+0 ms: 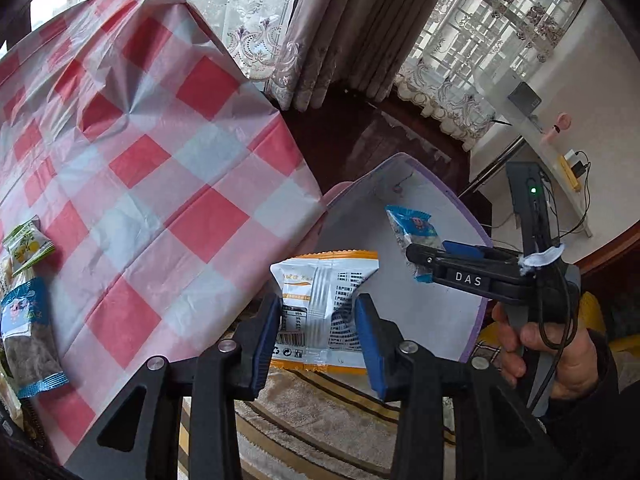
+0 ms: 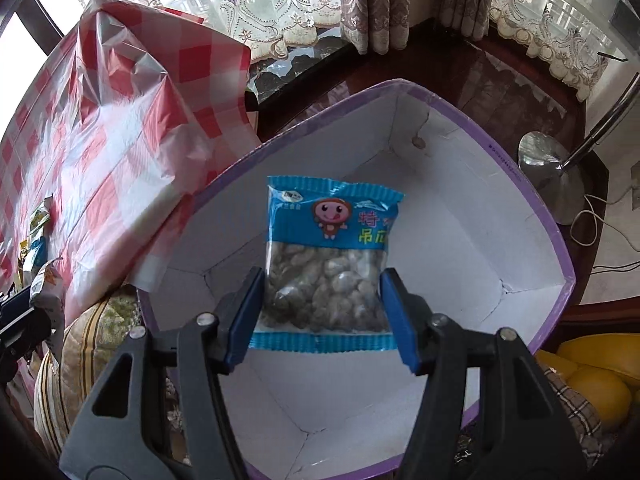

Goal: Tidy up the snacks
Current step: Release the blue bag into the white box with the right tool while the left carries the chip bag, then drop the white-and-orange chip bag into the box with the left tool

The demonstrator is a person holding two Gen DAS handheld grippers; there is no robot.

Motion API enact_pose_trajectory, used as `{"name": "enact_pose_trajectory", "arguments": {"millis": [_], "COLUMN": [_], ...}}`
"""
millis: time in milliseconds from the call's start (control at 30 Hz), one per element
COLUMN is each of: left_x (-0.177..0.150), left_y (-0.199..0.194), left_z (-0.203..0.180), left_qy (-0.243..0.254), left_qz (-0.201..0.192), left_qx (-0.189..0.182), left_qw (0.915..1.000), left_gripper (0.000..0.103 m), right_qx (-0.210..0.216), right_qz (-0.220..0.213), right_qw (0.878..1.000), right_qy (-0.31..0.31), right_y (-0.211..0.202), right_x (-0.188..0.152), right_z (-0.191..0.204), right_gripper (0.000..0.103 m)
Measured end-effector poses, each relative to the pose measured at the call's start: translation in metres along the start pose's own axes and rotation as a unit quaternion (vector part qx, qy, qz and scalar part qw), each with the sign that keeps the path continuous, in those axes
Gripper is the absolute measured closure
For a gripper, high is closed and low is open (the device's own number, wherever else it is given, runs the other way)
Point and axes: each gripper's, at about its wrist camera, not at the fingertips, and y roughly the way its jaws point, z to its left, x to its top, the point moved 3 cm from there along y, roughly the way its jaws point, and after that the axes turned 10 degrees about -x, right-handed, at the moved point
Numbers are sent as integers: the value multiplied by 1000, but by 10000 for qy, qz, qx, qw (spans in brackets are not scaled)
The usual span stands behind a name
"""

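A: Which way is the white-and-orange packet (image 1: 320,308) pointing?

B: Its long axis is running straight out along the fingers of the left hand-held gripper (image 1: 318,334), printed back facing the camera, orange-edged seal at the far end. The blue pads (image 1: 370,336) are sitting at its two long sides near the middle, but I cannot tell whether they are pressing it. The packet is hanging over the near rim of the purple-edged box (image 1: 478,320), just off the corner of the checked surface (image 1: 160,168).

A: And the blue packet (image 2: 326,258)?

B: It is lying the same way in the right hand-held gripper (image 2: 322,312), cartoon label at the far end, clear window of pale nuts toward the camera. Both pads are squeezing its sides, so it is being gripped, and it is hovering over the box's white inside.

A: How is the right hand (image 1: 556,356) posed?

B: It is wrapping around the grey handle, coming in from the right, with the fingers aiming left across the box opening. On the surface's left edge another blue packet (image 1: 30,328) and a small green one (image 1: 28,246) are lying flat
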Motion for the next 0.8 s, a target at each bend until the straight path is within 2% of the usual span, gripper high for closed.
{"name": "enact_pose_trajectory", "arguments": {"millis": [100,233,333,433,533,633,733,800], "left_x": [0,-4,-8,-17,-27,-41,-61,-77], "left_y": [4,-11,-28,-49,-75,-98,-127,-146], "left_z": [-5,0,8,14,22,36,53,69], "left_qy": [25,-112,-302,-264,-264,-410,-670,-984], "left_qz": [2,-287,-682,-1099,-1434,-1601,-1929,-2113], "left_qx": [34,-129,-92,198,798,1134,1547,1603], "left_qw": [10000,9994,9972,9934,9861,9797,9666,9592], "left_gripper": [36,36,34,29,29,29,29,29], "right_qx": [-281,-397,-191,41,156,13,-214,-257], "right_qz": [191,483,513,339,27,-365,-742,-880], "right_qw": [9994,9979,9982,9994,9995,9949,9884,9856], "right_qy": [-63,143,225,86,-289,-937,-1305,-1420], "right_y": [14,28,27,14,-4,-26,-46,-55], "right_x": [-8,-17,-14,-10,-4,1,5,10], "right_z": [-18,-38,-34,-10,22,57,75,83], "right_gripper": [38,33,33,32,30,29,27,24]}}
